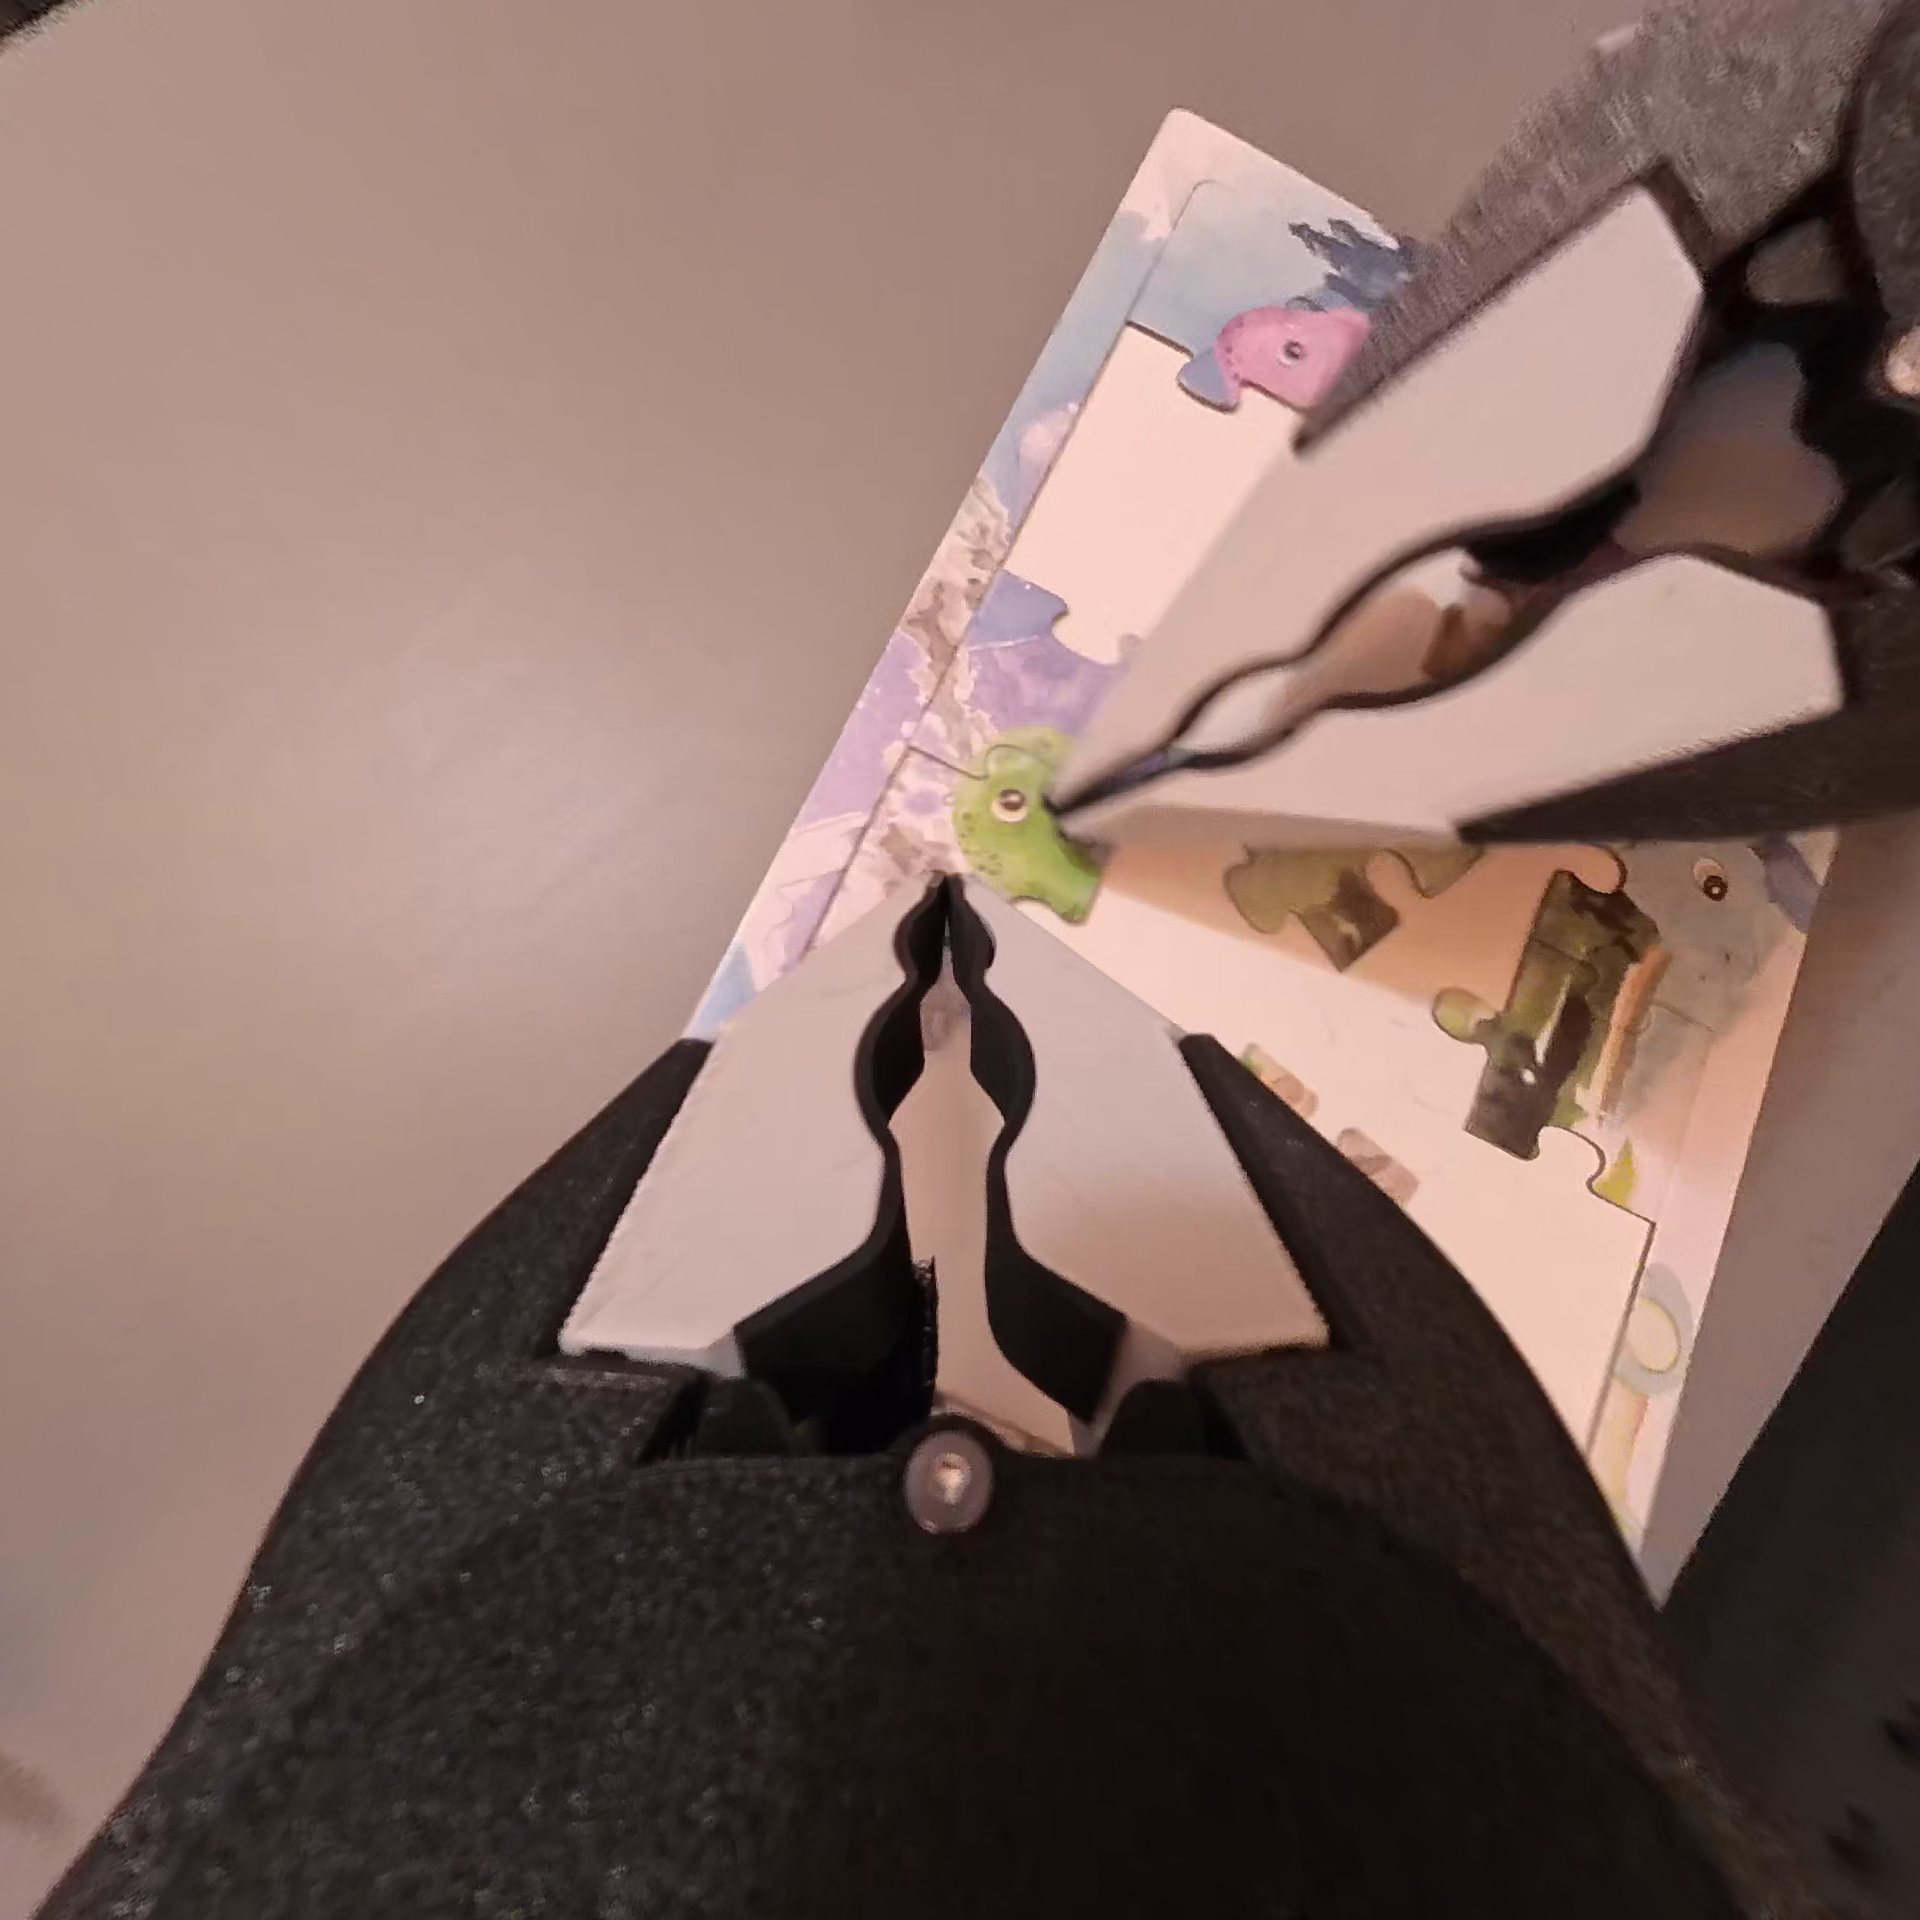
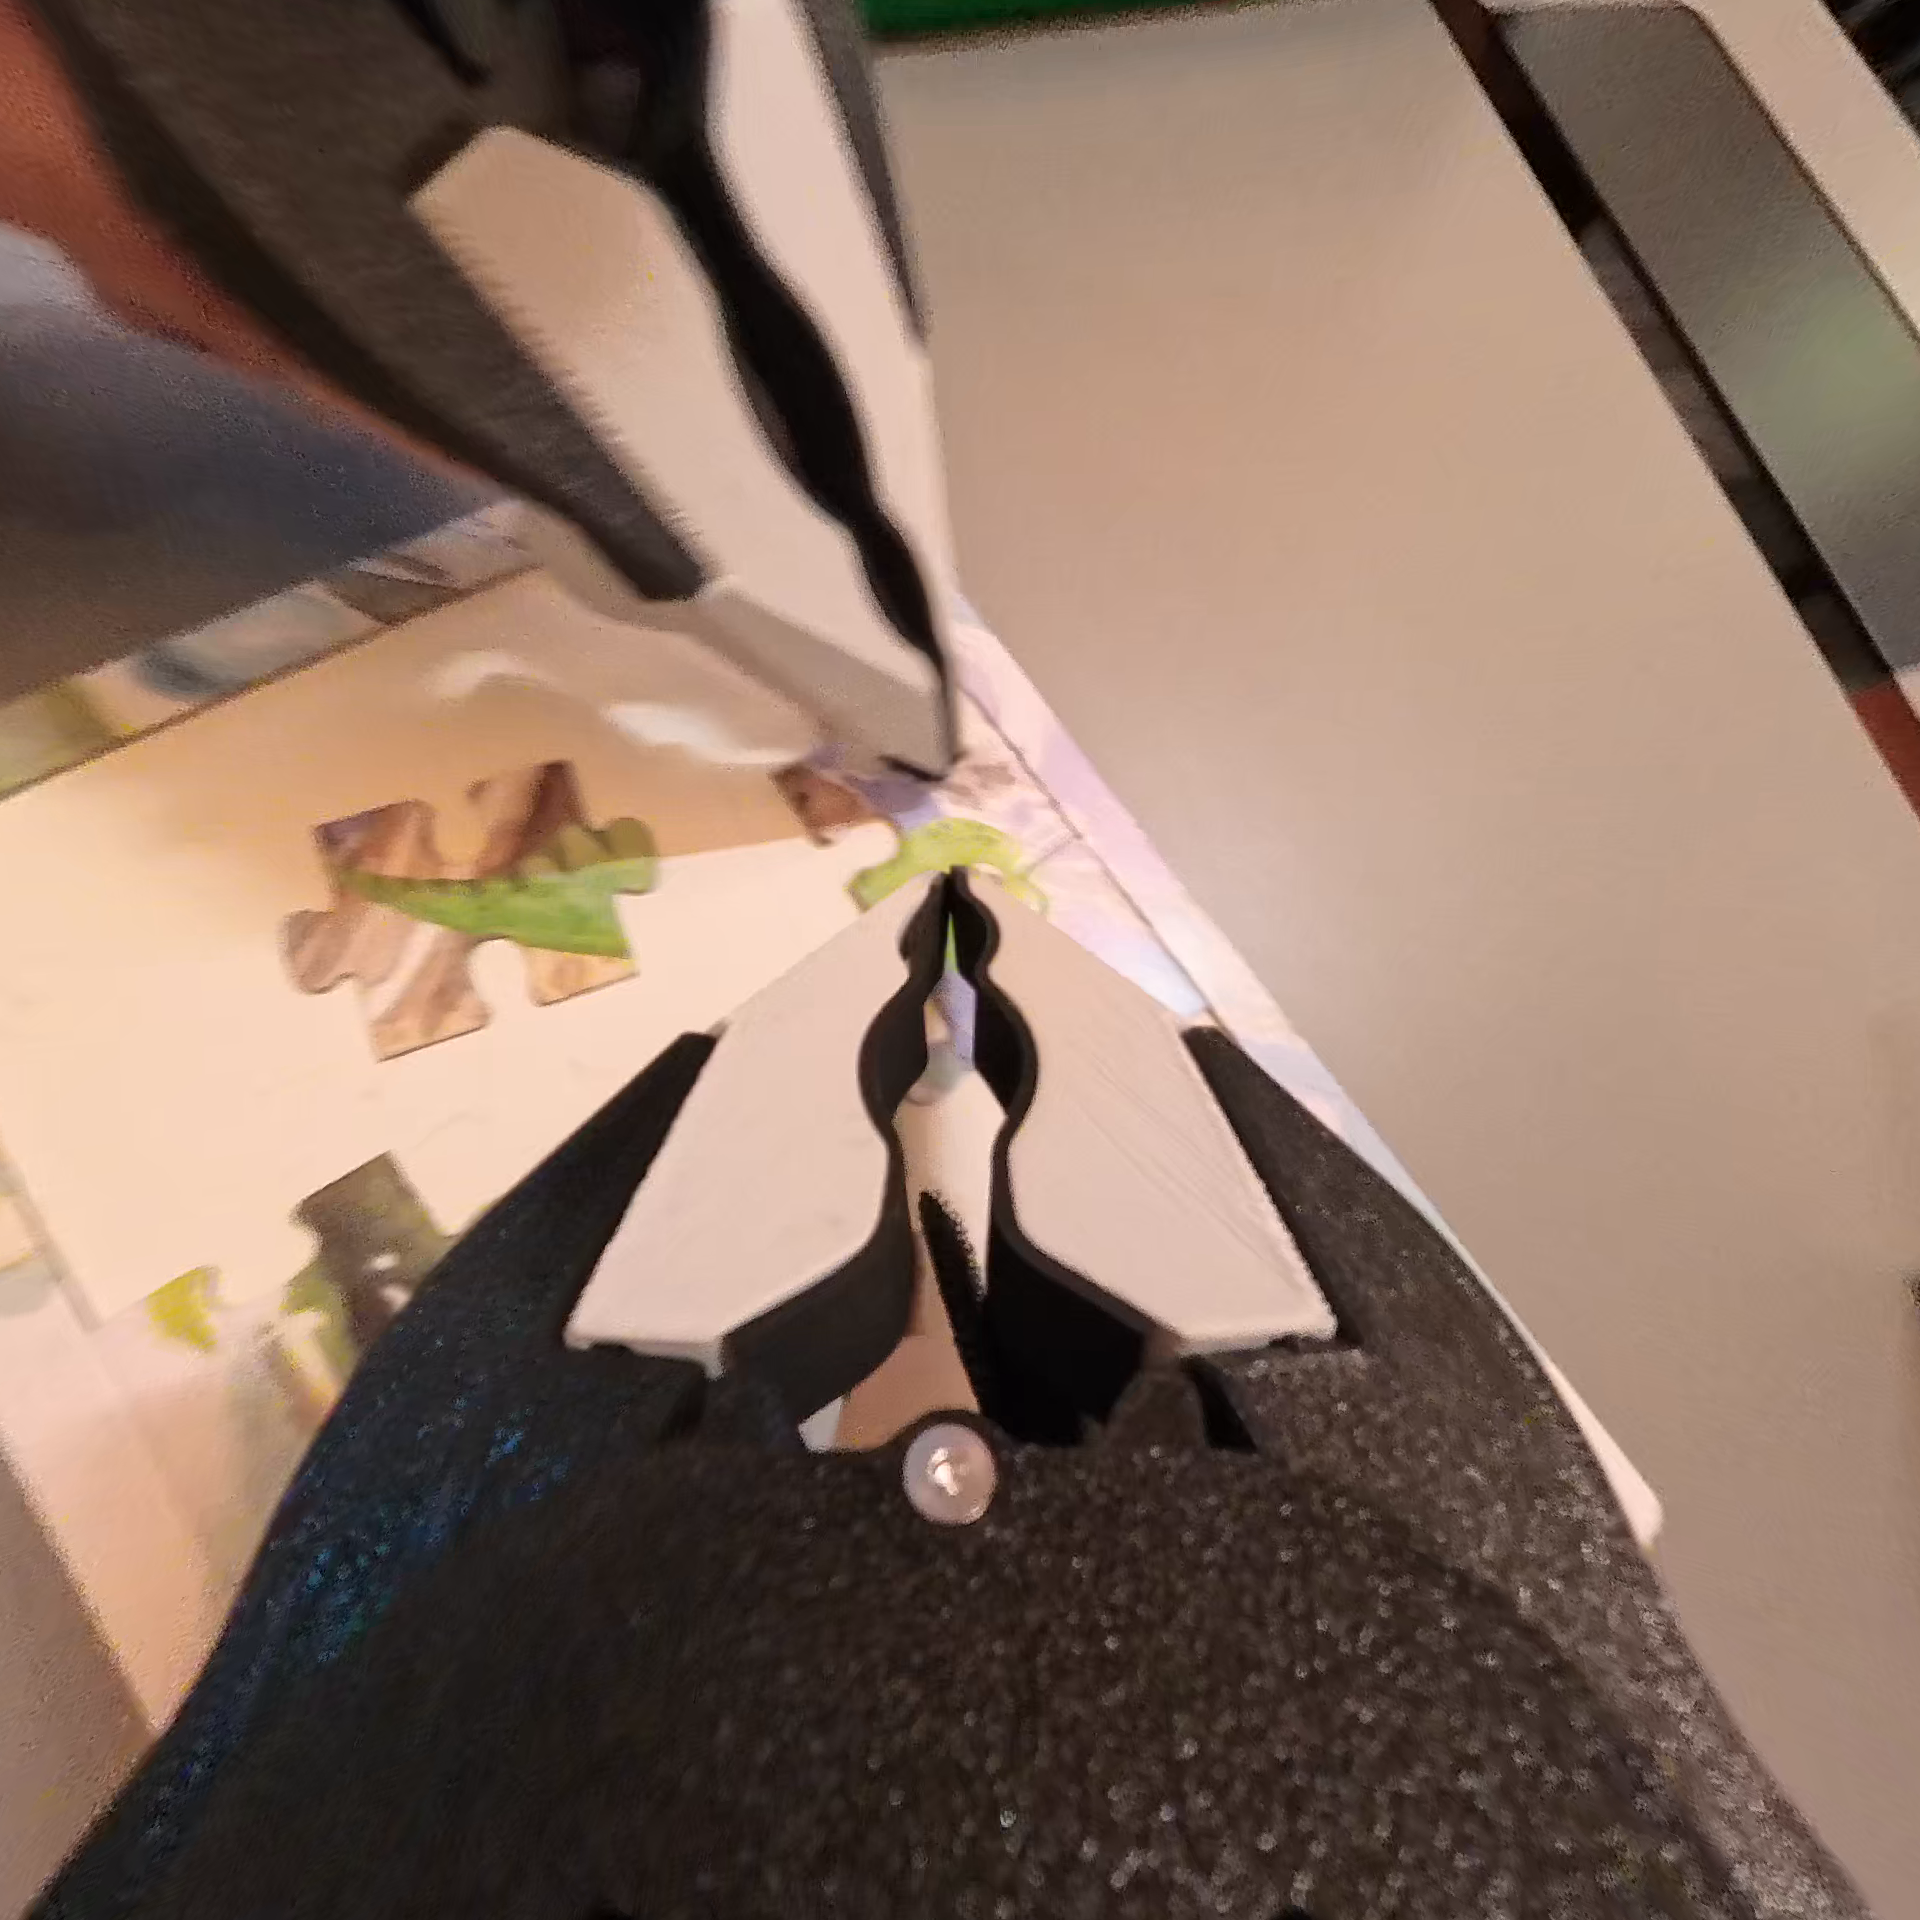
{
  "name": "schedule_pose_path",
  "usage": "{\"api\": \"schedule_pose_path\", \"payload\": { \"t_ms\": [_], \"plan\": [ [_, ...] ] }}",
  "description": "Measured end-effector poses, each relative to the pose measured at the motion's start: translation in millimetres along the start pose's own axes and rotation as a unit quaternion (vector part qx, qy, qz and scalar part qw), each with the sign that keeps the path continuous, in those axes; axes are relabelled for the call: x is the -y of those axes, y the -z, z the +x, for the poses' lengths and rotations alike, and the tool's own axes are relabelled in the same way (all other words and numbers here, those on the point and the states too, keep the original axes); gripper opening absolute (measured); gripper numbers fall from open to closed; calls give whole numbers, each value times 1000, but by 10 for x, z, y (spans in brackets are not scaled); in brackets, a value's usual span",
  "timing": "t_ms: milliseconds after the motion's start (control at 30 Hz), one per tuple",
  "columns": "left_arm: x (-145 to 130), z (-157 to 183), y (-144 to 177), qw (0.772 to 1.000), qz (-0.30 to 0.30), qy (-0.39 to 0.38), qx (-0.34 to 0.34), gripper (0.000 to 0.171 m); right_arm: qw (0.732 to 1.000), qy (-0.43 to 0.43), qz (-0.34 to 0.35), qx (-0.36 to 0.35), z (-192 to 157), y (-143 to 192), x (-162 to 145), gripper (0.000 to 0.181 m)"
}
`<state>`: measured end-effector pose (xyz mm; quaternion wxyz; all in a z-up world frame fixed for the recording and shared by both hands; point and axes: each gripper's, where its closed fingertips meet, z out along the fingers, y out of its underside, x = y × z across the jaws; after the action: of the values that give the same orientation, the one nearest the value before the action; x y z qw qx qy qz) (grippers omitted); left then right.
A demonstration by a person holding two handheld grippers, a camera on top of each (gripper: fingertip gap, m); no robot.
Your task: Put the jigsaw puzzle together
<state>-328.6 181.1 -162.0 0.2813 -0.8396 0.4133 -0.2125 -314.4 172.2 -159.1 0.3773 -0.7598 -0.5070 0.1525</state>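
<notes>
A white puzzle tray (image 1: 1174, 468) with a printed border lies on a grey table; it also shows in the right wrist view (image 2: 156, 1039). A green dinosaur-head piece (image 1: 1023, 831) lies at the tray's border, with a pink piece (image 1: 1288, 353) set farther along. My left gripper (image 1: 945, 883) is shut, its tips on the border just beside the green piece. My right gripper (image 1: 1060, 816) comes in from the upper right, shut, with its tips on the green piece (image 2: 935, 847). In the right wrist view my right gripper (image 2: 951, 883) is low and my left gripper (image 2: 940, 764) is above it.
Loose pieces lie inside the tray: a green-and-brown one (image 2: 478, 904), a dark one (image 2: 353, 1247), and two more (image 1: 1309, 894) (image 1: 1558, 997). The grey table (image 1: 416, 623) extends left of the tray. A dark metal frame (image 2: 1714, 208) stands at the far right. A sleeve (image 2: 156, 468) is at upper left. Both grippers' tips are close together, under 4 cm apart. The right tips stand about 12 centimeters off the pink piece (image 1: 1288, 353).
</notes>
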Motion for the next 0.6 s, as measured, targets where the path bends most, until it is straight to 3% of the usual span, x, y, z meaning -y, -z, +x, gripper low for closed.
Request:
{"api": "schedule_pose_path", "payload": {
  "t_ms": [133,400,600],
  "plan": [
    [64,-78,149,1000,22,12,-1,0,999,34,-19,-6,-84,-58,-41,0],
    [-243,-38,138,998,-53,-10,-30,0,1000,2,-13,4,-59,-25,-24,0],
    [-200,-35,96,999,-45,-13,-21,0,999,-10,-16,-26,77,-17,-48,0]
  ]
}}
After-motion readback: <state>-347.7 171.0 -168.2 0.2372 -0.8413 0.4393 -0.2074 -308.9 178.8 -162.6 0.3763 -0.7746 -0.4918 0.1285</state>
